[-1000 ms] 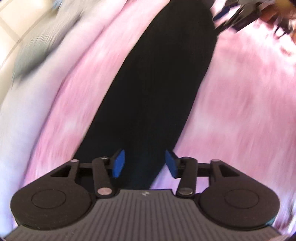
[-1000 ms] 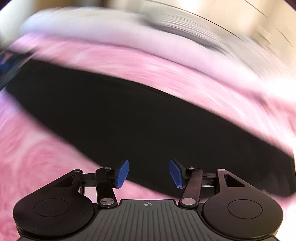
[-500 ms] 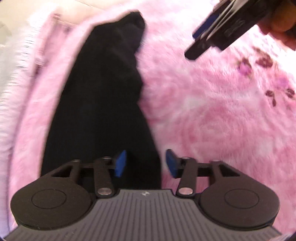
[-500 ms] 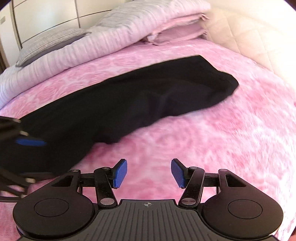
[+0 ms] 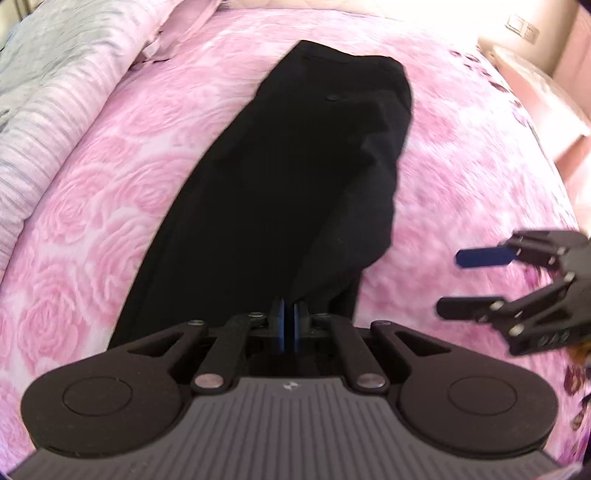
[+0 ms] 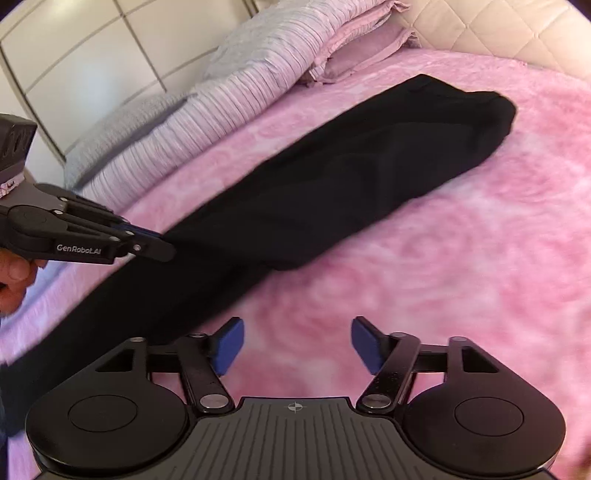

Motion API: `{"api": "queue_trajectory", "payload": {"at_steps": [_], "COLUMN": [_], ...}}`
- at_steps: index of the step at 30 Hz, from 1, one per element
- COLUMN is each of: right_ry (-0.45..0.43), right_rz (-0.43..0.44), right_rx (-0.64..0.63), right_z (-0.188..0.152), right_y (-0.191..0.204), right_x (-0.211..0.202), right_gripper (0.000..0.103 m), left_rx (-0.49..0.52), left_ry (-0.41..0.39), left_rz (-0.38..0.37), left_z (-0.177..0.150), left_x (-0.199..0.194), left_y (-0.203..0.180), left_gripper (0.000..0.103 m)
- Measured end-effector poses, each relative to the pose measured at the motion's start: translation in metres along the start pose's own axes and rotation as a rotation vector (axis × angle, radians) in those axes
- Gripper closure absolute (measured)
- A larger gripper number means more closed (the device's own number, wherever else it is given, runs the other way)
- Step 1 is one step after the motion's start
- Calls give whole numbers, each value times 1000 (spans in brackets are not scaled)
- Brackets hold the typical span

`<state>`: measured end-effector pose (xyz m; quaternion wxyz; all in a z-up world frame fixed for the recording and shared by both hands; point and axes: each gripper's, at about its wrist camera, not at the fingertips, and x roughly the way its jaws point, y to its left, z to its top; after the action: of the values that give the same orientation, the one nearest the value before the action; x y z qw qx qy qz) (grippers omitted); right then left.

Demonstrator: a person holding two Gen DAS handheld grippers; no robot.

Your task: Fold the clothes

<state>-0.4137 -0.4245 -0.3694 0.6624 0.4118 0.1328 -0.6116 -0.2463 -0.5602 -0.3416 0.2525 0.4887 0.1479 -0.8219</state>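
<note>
Black trousers (image 5: 295, 166) lie stretched lengthwise on the pink rose-patterned bedspread (image 5: 461, 166), waist end far from me. My left gripper (image 5: 289, 325) hangs low over the near part of the legs with its blue pads pressed together; I cannot tell whether any cloth is pinched. In the right wrist view the trousers (image 6: 351, 177) run diagonally, and the left gripper (image 6: 166, 253) meets their far edge. My right gripper (image 6: 297, 345) is over bare bedspread (image 6: 461, 277) just beside the trousers, jaws opening, nothing between them. It also shows in the left wrist view as the right gripper (image 5: 448, 282).
A striped grey-lilac duvet with pillows (image 6: 258, 66) is piled along the far side of the bed. A quilted headboard (image 6: 498, 26) and wardrobe doors (image 6: 92, 55) stand behind. A pink bedside unit (image 5: 535, 92) is past the bed's edge. A hand (image 6: 14, 273) holds the left gripper.
My left gripper has slid back along the trousers toward the legs and its jaws have come together. The right gripper has rolled, drifted nearer the trousers and spread wider.
</note>
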Motion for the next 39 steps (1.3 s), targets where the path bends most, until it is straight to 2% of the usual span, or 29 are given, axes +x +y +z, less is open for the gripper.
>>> {"api": "queue_trajectory", "payload": {"at_steps": [3,10,13,15,18,20,22,24,28,30,35,39], "right_ry": [-40,-144,-191,-203,-192,-198,-190,-179,-149,-130,-90,-19], "right_rz": [-13,-161,-219,-301,-465,-560,-604,-604,-550,-577,-646,-655], "right_rx": [36,83,58,9,-134,-313,-405,-430,-470,-593,-914,-1101], "right_z": [4,19,25,26,25,16,7,4,7,9,2,-18], "right_y": [11,18,13,10,20,37,44,43,31,26,29,29], "right_x": [24,78,91,84,54,38,33,37,67,81,46,51], "right_gripper": [30,29,29,29,29,29,29,29,29,29,29,29], "left_rx": [-11,-10,5,43,195,313,353,367,354,360,458,544], "left_ry": [-20,-91,-107,-108,-93,-78,-69,-66,-60,-55,-62,-33], "left_rz": [2,-4,-12,-31,-39,-32,-35,-36,-34,-31,-73,-42], "left_z": [2,5,1,-2,-11,-19,-26,-30,-31,-30,-32,-44], "left_x": [-4,-8,-9,-8,-3,2,7,10,14,16,15,24], "left_y": [10,21,20,13,-15,-36,-47,-51,-50,-50,-67,-81], "left_gripper": [100,101,100,100,100,100,100,100,100,100,100,100]}}
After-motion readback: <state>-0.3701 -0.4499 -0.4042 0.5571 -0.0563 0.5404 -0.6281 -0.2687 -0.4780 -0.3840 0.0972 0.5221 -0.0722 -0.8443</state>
